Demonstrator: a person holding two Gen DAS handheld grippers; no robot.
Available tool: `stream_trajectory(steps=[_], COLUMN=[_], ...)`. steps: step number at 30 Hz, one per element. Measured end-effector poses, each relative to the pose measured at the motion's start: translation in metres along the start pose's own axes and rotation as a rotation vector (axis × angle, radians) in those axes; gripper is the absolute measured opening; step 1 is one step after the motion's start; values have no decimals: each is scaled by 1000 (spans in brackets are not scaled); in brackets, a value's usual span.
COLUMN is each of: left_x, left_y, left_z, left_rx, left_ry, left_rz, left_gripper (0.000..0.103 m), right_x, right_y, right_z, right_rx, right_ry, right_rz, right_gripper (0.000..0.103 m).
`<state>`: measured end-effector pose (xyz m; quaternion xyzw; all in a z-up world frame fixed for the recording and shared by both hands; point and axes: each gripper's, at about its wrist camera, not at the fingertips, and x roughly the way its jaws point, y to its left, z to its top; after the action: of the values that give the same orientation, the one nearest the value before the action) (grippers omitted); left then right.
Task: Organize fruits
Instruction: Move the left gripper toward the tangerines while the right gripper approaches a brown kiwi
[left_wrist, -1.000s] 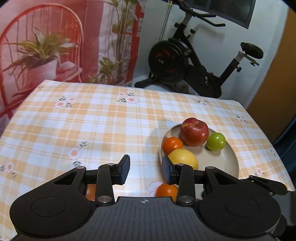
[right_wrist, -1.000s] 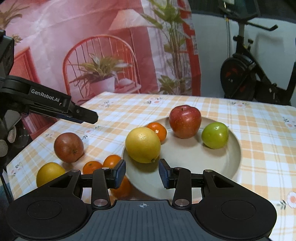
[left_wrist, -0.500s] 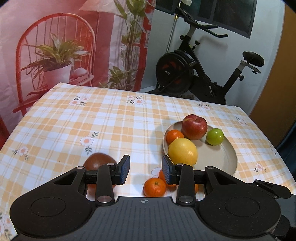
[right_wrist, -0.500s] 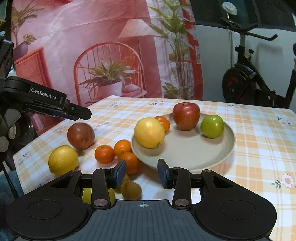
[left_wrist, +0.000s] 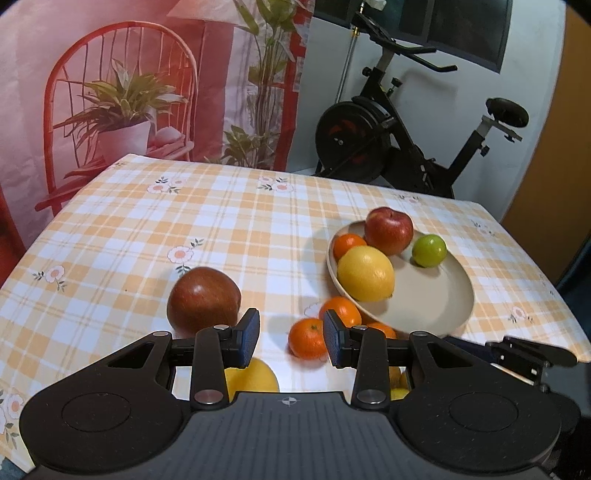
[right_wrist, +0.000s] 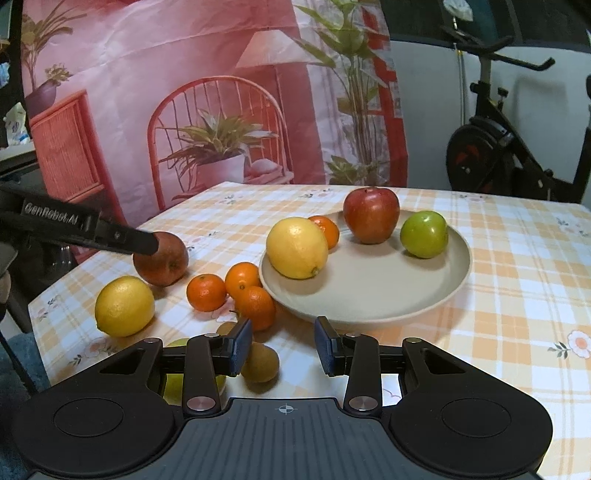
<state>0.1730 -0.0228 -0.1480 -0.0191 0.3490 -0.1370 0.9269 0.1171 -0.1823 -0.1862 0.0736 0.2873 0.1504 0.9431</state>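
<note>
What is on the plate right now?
The plate holds four fruits: a lemon, a red apple, a green fruit and a small orange partly covered by the lemon. Whether anything else sits behind them cannot be seen.

Exercise bike (left_wrist: 413, 147) beside printed backdrop (left_wrist: 129, 81)

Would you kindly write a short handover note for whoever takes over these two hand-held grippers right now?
Left hand-held gripper and right hand-held gripper: both open, empty.
On the plate: red apple, green apple, lemon, one mandarin.
On the tablecloth: dark apple, second lemon, three mandarins, a brownish fruit, another partly hidden.
Left: plate the loose fruit.
</note>
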Motion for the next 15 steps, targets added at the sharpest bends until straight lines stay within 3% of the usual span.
stream_trajectory(steps=[15], left_x=[0], left_y=[-1], left_z=[-7], left_rx=[2], left_ry=[11], left_rz=[-1], left_gripper=[40], right_x=[-1], right_y=[0], right_z=[-2], right_rx=[2], right_ry=[2], right_rz=[37], right_gripper=[35])
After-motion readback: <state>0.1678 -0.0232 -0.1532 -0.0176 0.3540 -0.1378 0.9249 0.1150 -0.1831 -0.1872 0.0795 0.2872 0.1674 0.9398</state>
